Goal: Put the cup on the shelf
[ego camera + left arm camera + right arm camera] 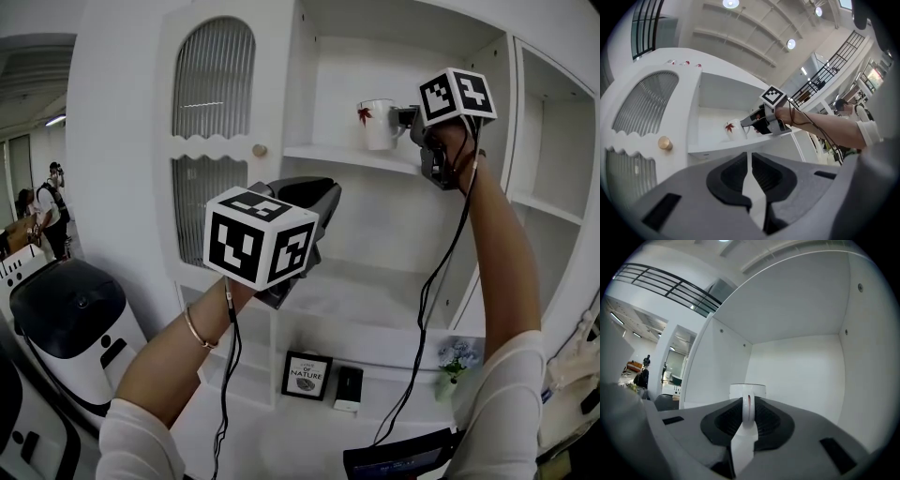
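We have the mug [378, 124] at the shelf [347, 157], right gripper [407, 116] clamped on its handle [748, 409]; release remains. Left gripper [749, 161] closed, empty.

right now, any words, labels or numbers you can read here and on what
"NATURE": on the small framed picture standing low in the cabinet; the smaller line above it is too small to read for sure.
cup: a red leaf only, no words.
Nothing else is readable.

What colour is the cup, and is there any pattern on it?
White cup with a red leaf on its side; clearest in the head view.
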{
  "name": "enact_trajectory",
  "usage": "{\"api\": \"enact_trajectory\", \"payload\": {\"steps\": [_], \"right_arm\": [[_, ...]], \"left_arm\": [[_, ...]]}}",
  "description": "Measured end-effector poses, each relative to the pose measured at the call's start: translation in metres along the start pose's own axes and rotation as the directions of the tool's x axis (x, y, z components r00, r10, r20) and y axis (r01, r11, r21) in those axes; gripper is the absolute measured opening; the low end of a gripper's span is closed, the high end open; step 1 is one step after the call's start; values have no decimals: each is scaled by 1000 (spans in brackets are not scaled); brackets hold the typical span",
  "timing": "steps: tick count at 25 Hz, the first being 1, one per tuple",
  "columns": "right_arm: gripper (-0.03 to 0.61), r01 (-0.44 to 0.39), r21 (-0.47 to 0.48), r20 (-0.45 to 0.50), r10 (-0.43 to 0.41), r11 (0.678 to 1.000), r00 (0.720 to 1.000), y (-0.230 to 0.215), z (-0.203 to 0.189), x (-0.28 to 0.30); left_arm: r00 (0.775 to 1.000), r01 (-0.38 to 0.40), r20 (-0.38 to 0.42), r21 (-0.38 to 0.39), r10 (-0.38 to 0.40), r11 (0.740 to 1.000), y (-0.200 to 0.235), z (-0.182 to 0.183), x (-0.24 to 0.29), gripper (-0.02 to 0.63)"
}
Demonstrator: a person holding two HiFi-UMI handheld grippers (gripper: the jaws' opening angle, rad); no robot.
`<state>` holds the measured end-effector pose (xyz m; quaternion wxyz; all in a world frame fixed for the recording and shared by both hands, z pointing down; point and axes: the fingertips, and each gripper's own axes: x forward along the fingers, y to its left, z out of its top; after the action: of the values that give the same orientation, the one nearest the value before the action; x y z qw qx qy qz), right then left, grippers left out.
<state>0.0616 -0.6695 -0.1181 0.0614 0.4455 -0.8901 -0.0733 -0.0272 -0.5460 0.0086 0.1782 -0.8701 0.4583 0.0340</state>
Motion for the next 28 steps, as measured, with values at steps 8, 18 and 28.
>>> {"api": "enact_trajectory", "payload": {"steps": [8, 18, 28], "right_arm": [[76, -2, 7, -69, 3, 1000, 998, -3, -7, 7], [95, 58, 5, -101, -57, 998, 993, -18, -14, 2], [122, 112, -67, -135, -120, 991, 984, -19, -24, -1]], "left_arm": [[1000, 23, 2, -21, -23, 1000, -4, -9, 10, 35], [999, 38, -6, -42, -38, 998, -9, -21, 20, 35], [999, 41, -1, -74, -41, 996, -15, -24, 25, 35]]}}
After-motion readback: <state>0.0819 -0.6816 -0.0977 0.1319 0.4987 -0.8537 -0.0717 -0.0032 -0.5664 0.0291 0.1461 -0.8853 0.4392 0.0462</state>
